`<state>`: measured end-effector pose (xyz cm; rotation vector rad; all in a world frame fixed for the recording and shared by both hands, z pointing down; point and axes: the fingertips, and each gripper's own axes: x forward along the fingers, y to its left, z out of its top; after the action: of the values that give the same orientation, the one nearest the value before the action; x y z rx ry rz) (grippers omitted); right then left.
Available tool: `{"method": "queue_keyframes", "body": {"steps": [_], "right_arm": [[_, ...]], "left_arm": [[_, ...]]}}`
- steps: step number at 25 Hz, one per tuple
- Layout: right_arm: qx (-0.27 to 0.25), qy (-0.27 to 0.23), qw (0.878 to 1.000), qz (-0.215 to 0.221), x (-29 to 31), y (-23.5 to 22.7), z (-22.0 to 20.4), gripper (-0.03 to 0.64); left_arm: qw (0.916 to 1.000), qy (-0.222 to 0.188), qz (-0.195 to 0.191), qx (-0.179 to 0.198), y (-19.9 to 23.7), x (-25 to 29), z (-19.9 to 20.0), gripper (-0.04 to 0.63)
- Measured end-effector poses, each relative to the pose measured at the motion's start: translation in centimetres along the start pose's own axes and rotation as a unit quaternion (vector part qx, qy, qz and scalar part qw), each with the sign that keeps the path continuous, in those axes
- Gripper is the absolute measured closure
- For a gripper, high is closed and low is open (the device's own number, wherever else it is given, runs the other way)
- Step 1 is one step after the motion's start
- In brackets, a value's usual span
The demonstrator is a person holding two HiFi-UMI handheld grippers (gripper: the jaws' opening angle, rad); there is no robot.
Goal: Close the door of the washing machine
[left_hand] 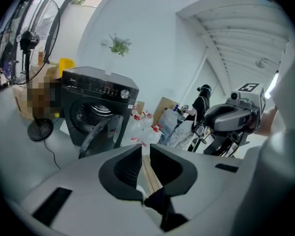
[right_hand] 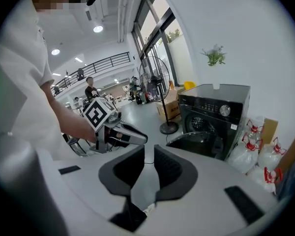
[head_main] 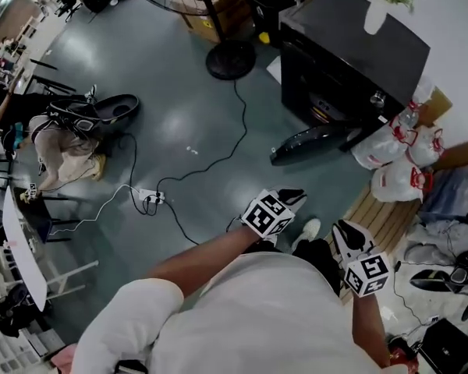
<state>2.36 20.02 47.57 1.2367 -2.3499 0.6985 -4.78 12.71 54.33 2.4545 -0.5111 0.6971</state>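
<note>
The black front-loading washing machine stands at the upper right of the head view. Its round door hangs wide open, swung out low over the floor. My left gripper and right gripper are held close to my body, well short of the door, both shut on nothing. In the left gripper view the machine and its open door lie ahead to the left of the shut left gripper. In the right gripper view the machine and door sit to the right of the right gripper.
A standing fan's base is left of the machine, with a cable trailing to a power strip. White bags with red handles lean beside the machine. A slatted wooden board lies under my feet. A chair with clothes stands far left.
</note>
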Motion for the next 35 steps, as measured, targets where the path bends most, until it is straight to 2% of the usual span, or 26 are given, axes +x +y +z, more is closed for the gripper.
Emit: {"method": "queue_keyframes", "body": {"steps": [3, 5, 8, 11, 13, 16, 21, 26, 28, 35], "right_arm": [[-0.018, 0.006, 0.999, 0.026, 2.2, -1.9, 1.7, 0.546], [-0.030, 0.012, 0.999, 0.043, 3.3, -4.0, 2.8, 0.546], [-0.047, 0.023, 0.996, 0.066, 3.7, -7.6, 4.3, 0.546], [-0.072, 0.038, 0.993, 0.082, 4.0, -11.6, 5.3, 0.546], [-0.083, 0.045, 0.991, 0.096, 4.4, -13.8, 6.0, 0.546], [-0.098, 0.056, 0.987, 0.115, 4.7, -16.3, 6.5, 0.546], [-0.109, 0.071, 0.982, 0.138, 5.4, -19.1, 6.6, 0.546], [-0.114, 0.084, 0.978, 0.152, 5.9, -19.9, 6.7, 0.546], [-0.111, 0.086, 0.978, 0.152, 6.1, -20.1, 6.7, 0.546], [-0.112, 0.089, 0.981, 0.134, 6.5, -20.9, 7.0, 0.551]], "left_arm": [[0.9986, -0.002, 0.025, -0.047, 3.5, 1.4, 0.1, 0.537], [0.9945, -0.005, 0.041, -0.096, 5.6, 3.0, 0.5, 0.531], [0.9805, -0.015, 0.065, -0.185, 8.1, 5.9, 1.1, 0.531], [0.9607, -0.036, 0.094, -0.259, 10.8, 8.9, 2.0, 0.531], [0.9420, -0.058, 0.114, -0.310, 12.9, 10.4, 2.4, 0.529], [0.9061, -0.090, 0.142, -0.388, 15.5, 12.1, 2.1, 0.522], [0.8388, -0.139, 0.181, -0.494, 19.3, 13.9, 1.1, 0.511], [0.7757, -0.181, 0.193, -0.573, 21.3, 14.5, 0.7, 0.506], [0.7599, -0.188, 0.197, -0.590, 21.9, 14.8, 0.4, 0.500], [0.7242, -0.201, 0.203, -0.628, 23.4, 15.0, -0.9, 0.500]]}}
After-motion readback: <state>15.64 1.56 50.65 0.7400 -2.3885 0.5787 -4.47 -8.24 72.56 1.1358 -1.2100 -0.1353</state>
